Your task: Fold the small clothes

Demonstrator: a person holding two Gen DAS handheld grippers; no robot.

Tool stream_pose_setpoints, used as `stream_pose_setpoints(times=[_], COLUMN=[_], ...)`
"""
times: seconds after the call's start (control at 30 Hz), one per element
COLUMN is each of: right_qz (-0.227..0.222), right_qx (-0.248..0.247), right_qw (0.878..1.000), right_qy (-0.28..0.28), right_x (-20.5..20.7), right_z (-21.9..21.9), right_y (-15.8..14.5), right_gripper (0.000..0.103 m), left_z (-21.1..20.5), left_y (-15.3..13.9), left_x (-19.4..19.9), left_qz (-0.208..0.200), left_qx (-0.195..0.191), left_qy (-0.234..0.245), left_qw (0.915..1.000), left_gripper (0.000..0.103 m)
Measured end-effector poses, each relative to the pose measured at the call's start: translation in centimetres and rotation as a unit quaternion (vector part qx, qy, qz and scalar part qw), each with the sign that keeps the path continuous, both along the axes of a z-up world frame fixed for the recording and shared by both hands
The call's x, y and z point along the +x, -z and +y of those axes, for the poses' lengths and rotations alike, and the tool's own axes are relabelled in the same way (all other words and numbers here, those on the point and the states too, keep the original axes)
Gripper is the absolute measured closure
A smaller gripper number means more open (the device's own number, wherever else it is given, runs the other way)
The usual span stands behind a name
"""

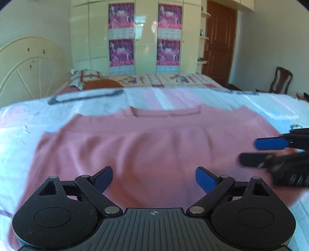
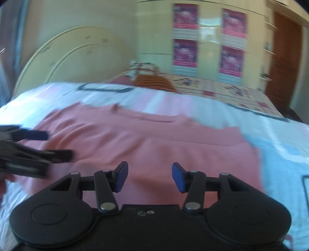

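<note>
A pink shirt (image 1: 150,146) lies spread flat on the bed (image 1: 23,123), its neckline toward the wardrobe (image 1: 144,36) on the far side. The left gripper (image 1: 154,178) hangs over the shirt's near hem, jaws spread wide with nothing between them. The right gripper (image 2: 150,177) hangs over the same hem just beside it, jaws part open and holding nothing.

Grippers: 2, left (image 1: 154,178) and right (image 2: 150,177). Pink top (image 1: 150,146): 1. Bedsheet (image 1: 29,115): 1. Pillow (image 1: 85,78): 1. Headboard (image 1: 29,63): 1. Wardrobe (image 1: 144,34): 1. Posters on wardrobe (image 1: 121,15): 4. Door (image 1: 219,40): 1. Chair (image 1: 280,80): 1.
</note>
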State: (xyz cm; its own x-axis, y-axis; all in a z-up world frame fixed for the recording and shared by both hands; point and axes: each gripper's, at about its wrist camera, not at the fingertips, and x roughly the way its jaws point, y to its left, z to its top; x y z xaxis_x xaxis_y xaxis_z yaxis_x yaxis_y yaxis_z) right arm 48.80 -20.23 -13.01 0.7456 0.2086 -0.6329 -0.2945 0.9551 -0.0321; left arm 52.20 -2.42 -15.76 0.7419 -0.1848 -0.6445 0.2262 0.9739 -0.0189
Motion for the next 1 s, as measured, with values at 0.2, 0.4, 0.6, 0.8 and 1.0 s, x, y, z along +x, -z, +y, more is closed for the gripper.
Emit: stream_pose_setpoints(times=[0.2,0.4,0.6,0.8,1.0], right_qz=[0.016,-0.001,0.023,0.047,0.058], right_qx=[-0.032,-0.027,0.001,-0.009,-0.018], right_qw=[0.999,0.999,1.000,0.999,0.988], right_qy=[0.004,0.022,-0.005,0.013,0.145], right_x=[-0.4,-2.4,-4.3,-5.1,-7.0], right_z=[1.1,0.0,2.7,2.2,-9.6], right_y=[2.2,-0.9,0.3,1.9,1.4], right_gripper=[0.057,0.056,0.057,0.062,0.074], left_z=[-0.2,5.0,5.8,8.9,11.9], left_y=[1.2,-0.3,1.1,1.9,2.3], left_x=[-0.6,-3.4,-4.9,-5.3,-6.7], left_qz=[0.004,-0.014,-0.003,0.006,-0.001], left_qx=[0.015,0.014,0.000,0.006,0.034], left_qy=[0.006,-0.039,-0.090,-0.116,-0.093], left_qw=[0.9999,0.9990,0.9959,0.9932,0.9951], left_gripper=[0.011,0.012,0.012,0.012,0.012])
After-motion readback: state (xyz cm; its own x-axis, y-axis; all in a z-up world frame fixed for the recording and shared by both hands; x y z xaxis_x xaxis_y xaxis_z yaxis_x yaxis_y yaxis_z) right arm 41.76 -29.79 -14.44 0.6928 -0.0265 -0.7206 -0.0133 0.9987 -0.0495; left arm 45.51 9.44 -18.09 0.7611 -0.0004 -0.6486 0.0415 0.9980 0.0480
